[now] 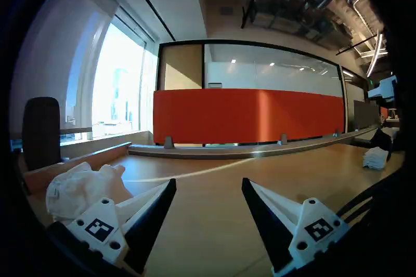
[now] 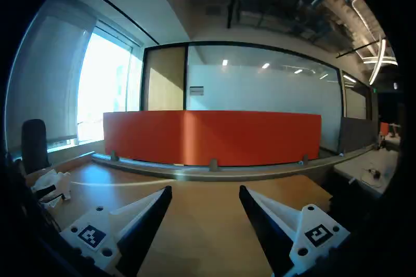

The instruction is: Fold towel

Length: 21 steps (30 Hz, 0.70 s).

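Observation:
A crumpled white towel (image 1: 83, 188) lies on the wooden table (image 1: 208, 194) at the left of the left gripper view, just beyond and beside the left finger. My left gripper (image 1: 208, 186) is open, low over the table, with nothing between its fingers. A second bunched white cloth (image 1: 375, 157) rests at the far right of that view. In the right gripper view, my right gripper (image 2: 205, 191) is open above bare wood (image 2: 208, 225). A white crumpled towel (image 2: 52, 183) lies far left, well apart from those fingers.
An orange divider panel (image 1: 249, 116) with a metal rail runs along the table's far edge. A dark chair back (image 1: 40, 131) stands at the left by the bright window. A neighbouring desk (image 2: 372, 165) with small items sits to the right.

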Motion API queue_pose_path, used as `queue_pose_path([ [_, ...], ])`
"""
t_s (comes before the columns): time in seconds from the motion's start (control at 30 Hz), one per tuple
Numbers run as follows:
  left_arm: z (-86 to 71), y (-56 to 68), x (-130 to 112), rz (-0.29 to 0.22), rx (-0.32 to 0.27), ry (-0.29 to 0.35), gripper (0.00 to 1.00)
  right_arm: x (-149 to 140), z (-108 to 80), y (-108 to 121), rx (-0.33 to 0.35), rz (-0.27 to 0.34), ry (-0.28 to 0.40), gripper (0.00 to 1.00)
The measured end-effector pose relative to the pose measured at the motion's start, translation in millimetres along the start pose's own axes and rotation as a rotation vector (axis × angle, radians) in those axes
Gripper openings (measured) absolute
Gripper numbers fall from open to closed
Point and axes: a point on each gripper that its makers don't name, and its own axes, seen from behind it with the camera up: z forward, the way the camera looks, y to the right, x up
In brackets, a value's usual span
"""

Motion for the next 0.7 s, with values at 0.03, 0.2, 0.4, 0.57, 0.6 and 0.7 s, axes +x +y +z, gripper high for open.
queue_pose_path([
  [0.03, 0.2, -0.6, -1, 0.000, 0.001, -0.002, 0.94, 0, -0.1, 0, -0.001, 0.000, -0.001, 1.00],
  [0.2, 0.4, -4.5, -2, -0.001, 0.011, -0.010, 0.94, -2, 0.0, 2, -0.004, 0.002, -0.001, 1.00],
  [0.4, 1.3, -3.8, -3, 0.001, 0.010, -0.012, 0.93, -5, 1.0, 3, 0.001, 0.008, -0.003, 1.00],
  [0.57, 1.3, -3.9, -4, 0.002, 0.010, -0.012, 0.94, -1, 0.2, 7, 0.002, 0.014, 0.007, 1.00],
  [0.6, 1.3, -4.0, -4, 0.002, 0.010, -0.012, 0.94, 0, 0.2, 8, 0.002, 0.014, 0.011, 1.00],
  [0.7, 1.5, -4.0, -4, 0.002, 0.010, -0.012, 0.94, 3, 1.6, 14, -0.007, 0.014, 0.031, 1.00],
])
